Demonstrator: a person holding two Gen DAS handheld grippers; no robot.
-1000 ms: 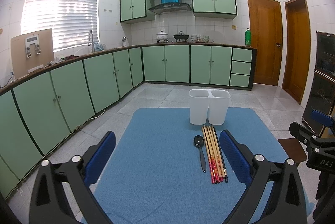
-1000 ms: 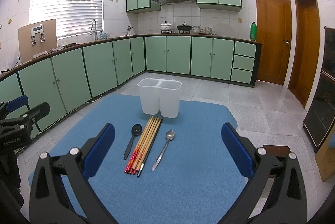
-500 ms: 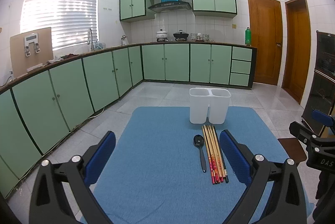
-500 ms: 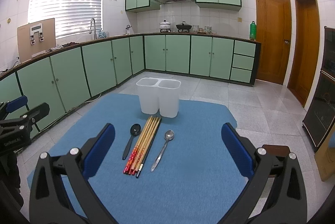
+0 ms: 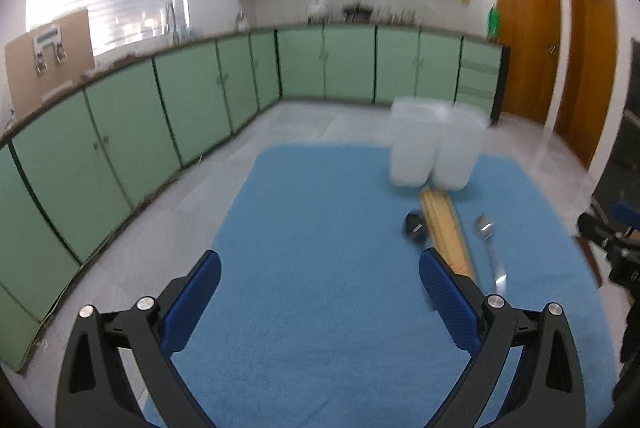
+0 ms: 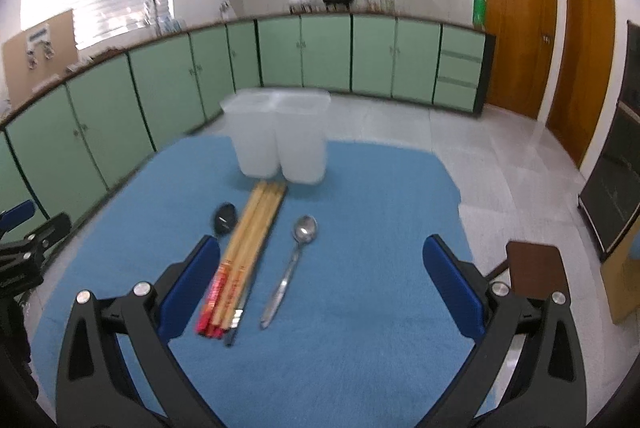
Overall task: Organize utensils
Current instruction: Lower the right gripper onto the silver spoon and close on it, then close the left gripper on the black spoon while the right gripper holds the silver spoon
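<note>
chopsticks (image 6: 248,252) lie just inside the right gripper (image 6: 320,268) left finger (both grippers wide open, empty).

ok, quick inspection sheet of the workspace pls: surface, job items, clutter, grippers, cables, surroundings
Surface: blue mat, flat.
Job's things: white two-compartment holder upright at the far side; chopsticks bundle, black spoon left of it, metal spoon right of it, all lying on the mat.
Clutter: nothing seen.
Grippers: left gripper and right gripper both open, holding nothing, above the near mat.
Cables: nothing seen.
Surroundings: green cabinets, wooden doors, tiled floor.
</note>
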